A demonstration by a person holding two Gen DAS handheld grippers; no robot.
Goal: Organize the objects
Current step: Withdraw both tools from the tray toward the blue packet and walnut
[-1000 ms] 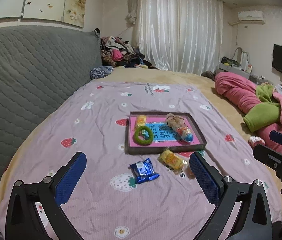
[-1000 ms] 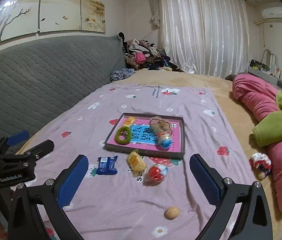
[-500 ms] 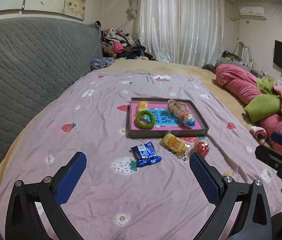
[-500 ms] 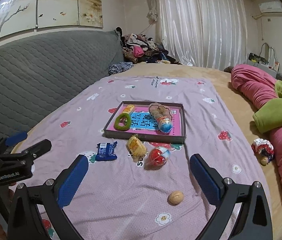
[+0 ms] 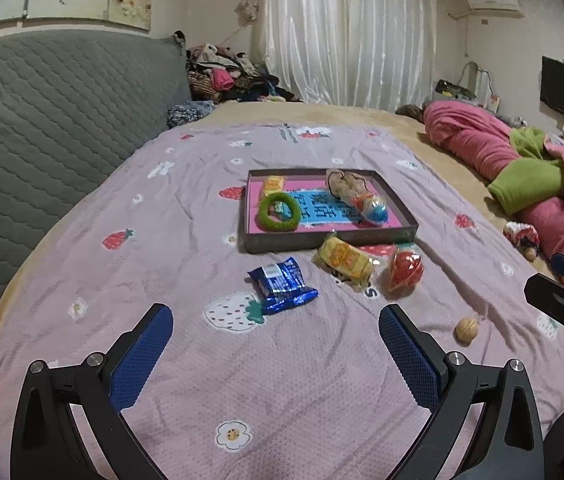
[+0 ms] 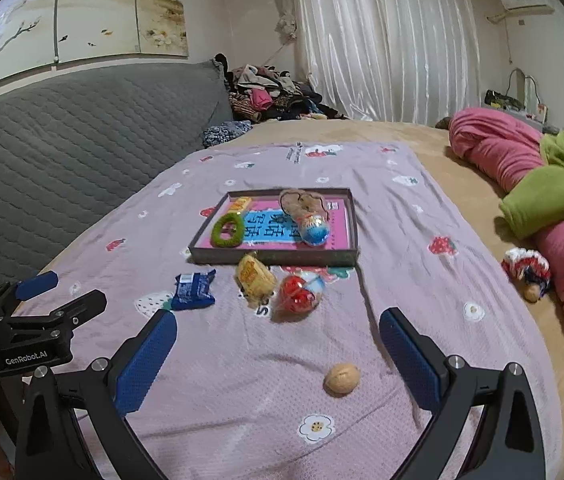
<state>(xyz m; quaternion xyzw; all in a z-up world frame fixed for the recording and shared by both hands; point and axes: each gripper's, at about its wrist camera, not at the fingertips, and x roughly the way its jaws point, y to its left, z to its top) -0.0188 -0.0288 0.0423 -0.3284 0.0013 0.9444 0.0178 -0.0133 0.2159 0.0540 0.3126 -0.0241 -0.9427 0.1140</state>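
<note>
Dim, soft indoor light; fisheye-bent edges, perhaps slightly blurred.

My left wrist camera looked along my left tool (image 5: 276, 344) over the bed toward the tray (image 5: 327, 236), well back from it. My right wrist camera faced the same tray (image 6: 274, 257) from further right. Both views shared the tray, the walnut (image 6: 341, 378) and the curtain (image 5: 345, 32) beyond.

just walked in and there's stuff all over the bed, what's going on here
A person holds the left gripper and the right gripper, both open and empty, above the bed. The tray already holds a green ring and snacks. A blue packet, yellow packet, red toy egg and walnut lie loose in front.
</note>
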